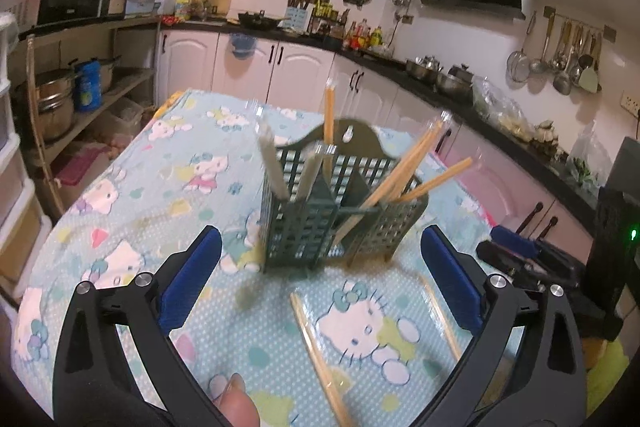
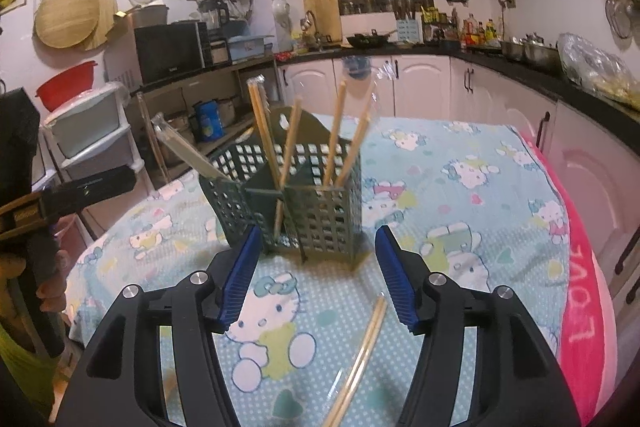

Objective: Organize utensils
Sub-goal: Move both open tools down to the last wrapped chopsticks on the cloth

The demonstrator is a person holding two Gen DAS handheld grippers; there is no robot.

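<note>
A dark green slotted utensil caddy stands on the cartoon-cat tablecloth. Several wrapped chopstick pairs stand in it. Two wrapped pairs lie on the cloth in front of it, one in the middle and one to the right. My left gripper is open and empty, just short of the caddy. In the right wrist view the caddy holds the chopsticks. My right gripper is open and empty, with a wrapped pair on the cloth between its fingers.
The right gripper shows at the right in the left wrist view; the left gripper shows at the left in the right wrist view. A pink towel covers the table's right edge. Kitchen counters and shelves surround the table.
</note>
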